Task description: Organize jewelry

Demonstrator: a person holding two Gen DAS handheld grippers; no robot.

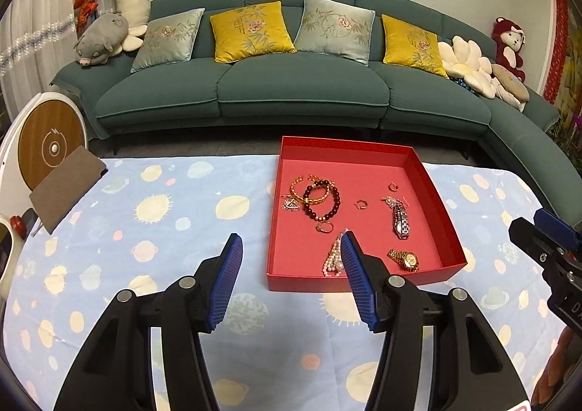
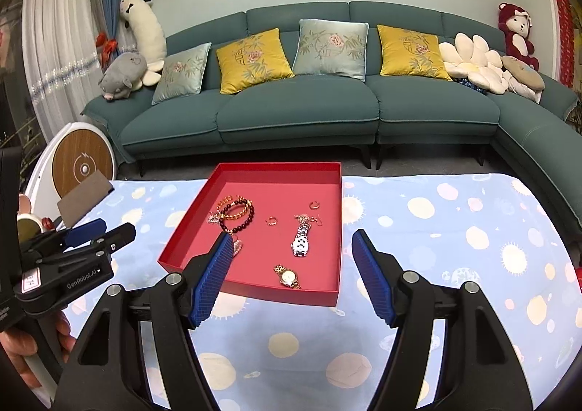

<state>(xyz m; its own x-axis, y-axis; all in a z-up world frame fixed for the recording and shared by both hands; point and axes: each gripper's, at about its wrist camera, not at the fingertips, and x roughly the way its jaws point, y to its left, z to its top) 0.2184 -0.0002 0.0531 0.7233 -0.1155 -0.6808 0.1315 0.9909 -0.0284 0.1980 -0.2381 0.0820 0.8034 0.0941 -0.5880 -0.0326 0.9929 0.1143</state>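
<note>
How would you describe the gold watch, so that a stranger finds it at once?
Find the red tray on the planet-patterned cloth. The gold watch lies inside near its front wall, nearest the camera. Unlike the silver watch behind it, its band and case are yellow gold.

a planet-print cloth covers the table, bearing a red tray.

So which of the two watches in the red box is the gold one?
The gold watch lies nearest the red box's front wall. The other, the silver watch, lies farther back, stretched out straight.
</note>
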